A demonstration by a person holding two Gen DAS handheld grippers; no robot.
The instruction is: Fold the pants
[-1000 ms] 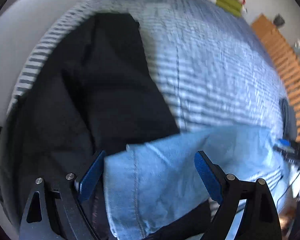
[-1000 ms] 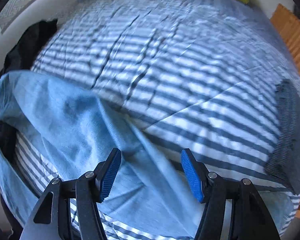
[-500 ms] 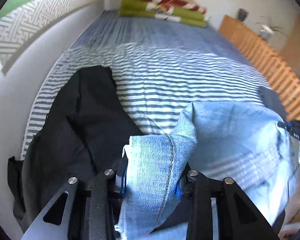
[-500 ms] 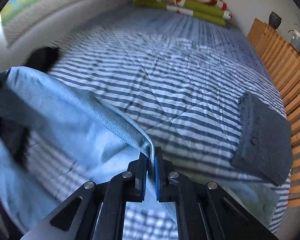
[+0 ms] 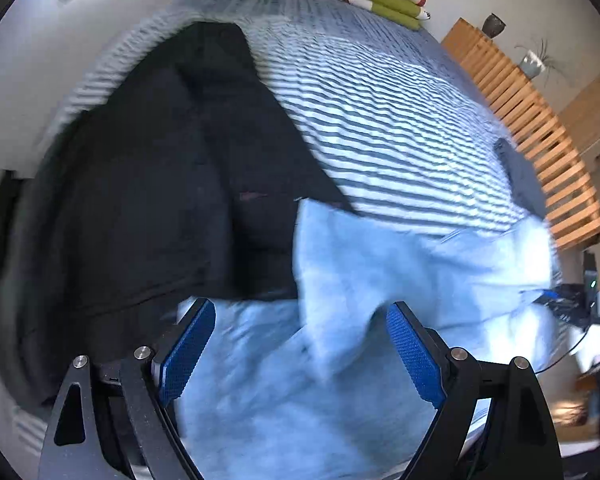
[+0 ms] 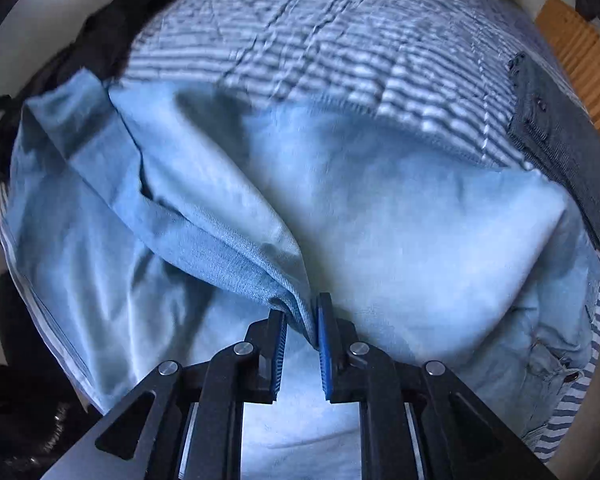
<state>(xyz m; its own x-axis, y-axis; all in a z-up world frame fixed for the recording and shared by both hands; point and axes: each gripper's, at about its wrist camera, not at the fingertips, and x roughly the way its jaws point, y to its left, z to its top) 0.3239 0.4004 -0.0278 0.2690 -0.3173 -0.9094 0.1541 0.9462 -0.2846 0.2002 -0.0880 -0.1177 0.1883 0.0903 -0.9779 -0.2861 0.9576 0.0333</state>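
Your right hand-held gripper [image 6: 302,330] is clamped on a bunched ridge of the light blue pants [image 6: 400,220], its blue pads [image 6: 325,344] pinching the denim where a long crease runs up and to the left. Your left hand-held gripper [image 5: 296,354] stands with its jaws wide apart just above the same pants [image 5: 360,280], gripping nothing; that view is blurred, so fine detail of the cloth there is hard to read.

The pants lie spread across the near part of the striped bed [image 6: 300,28], with a dark garment [image 5: 160,160] heaped at the left, the pants' far left corner overlapping its edge. A folded grey piece [image 6: 556,140] sits at the right edge of the bed, close against the pants.

Expect the denim to be soft but with some weight: it will sag and drag between your two holds, and a single pinch point lets the rest slump into wrinkles. It looks matte rather than slippery, so a firm pinch should hold. Take hold at a seam or hem edge, where the layers are thick, rather than mid-panel, and keep the two grips well apart so the fold line stays straight.
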